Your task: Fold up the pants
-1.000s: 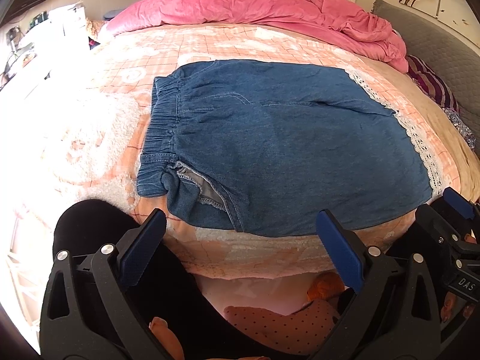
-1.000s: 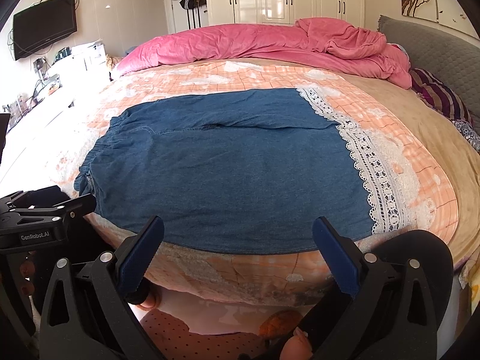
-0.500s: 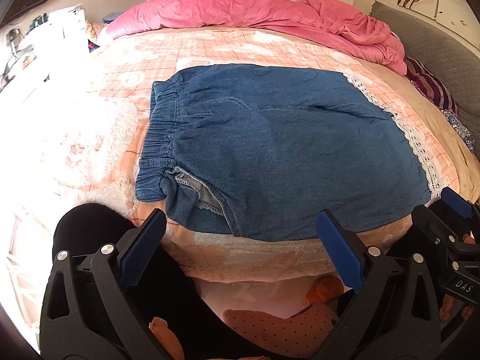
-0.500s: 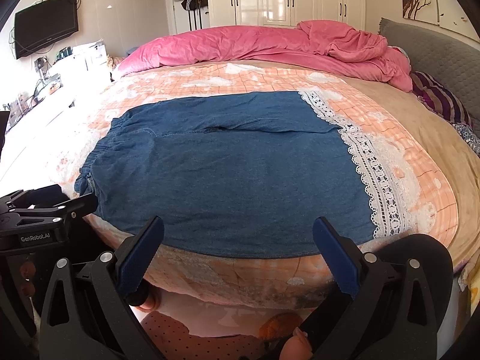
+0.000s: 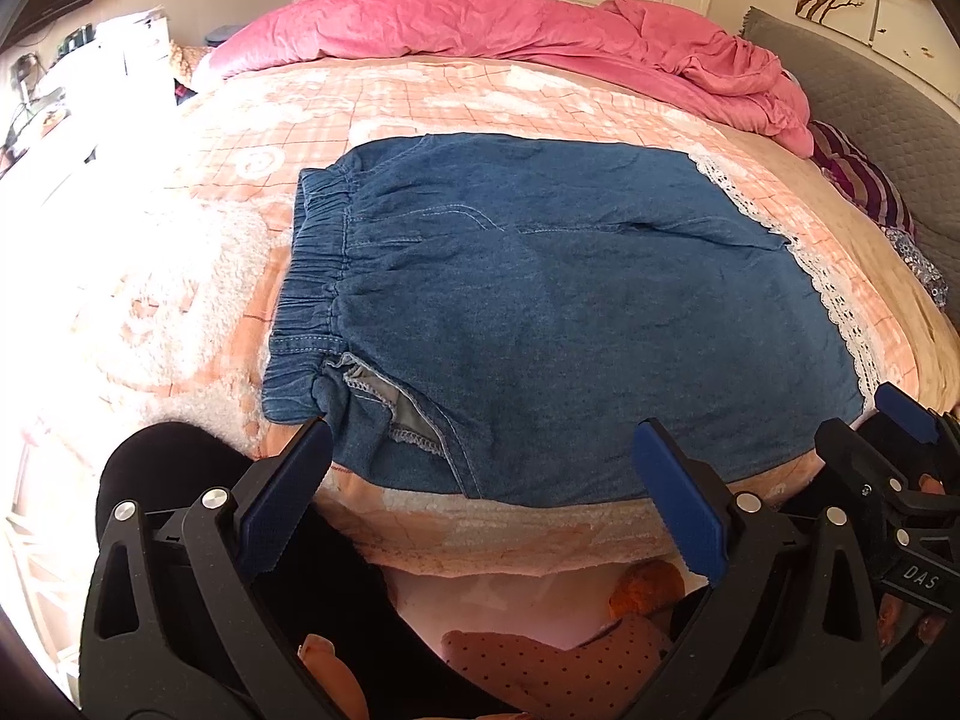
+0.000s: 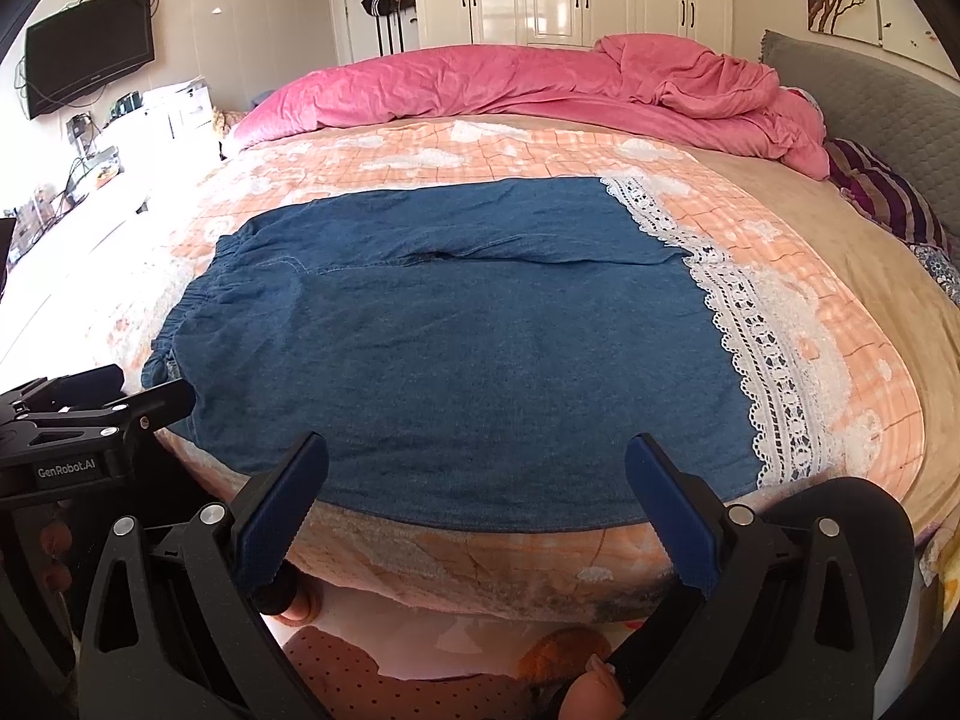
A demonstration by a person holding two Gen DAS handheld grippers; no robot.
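Observation:
Blue denim pants (image 5: 540, 312) (image 6: 456, 348) with white lace hems (image 6: 762, 360) lie flat across the near part of the bed, elastic waistband (image 5: 312, 276) to the left, legs to the right. My left gripper (image 5: 480, 438) hangs open just off the bed's near edge, its left fingertip (image 5: 300, 456) close to the waistband corner. At the near hem of the closer leg my right gripper (image 6: 477, 450) stands open, nothing between its fingers. Each gripper shows in the other's view, at the side: the right gripper (image 5: 900, 420) and the left gripper (image 6: 90, 414).
The bed carries an orange checked blanket (image 5: 420, 114) (image 6: 480, 150). A pink duvet (image 5: 510, 24) (image 6: 570, 84) is bunched at the far side, a grey headboard (image 6: 870, 84) and striped pillow (image 6: 888, 198) at the right. A TV (image 6: 90, 48) and cluttered desk stand left; a person's feet show below.
Both grippers have edged forward and a little lower toward the bed's near edge; the pants lie as before. Both stay open.

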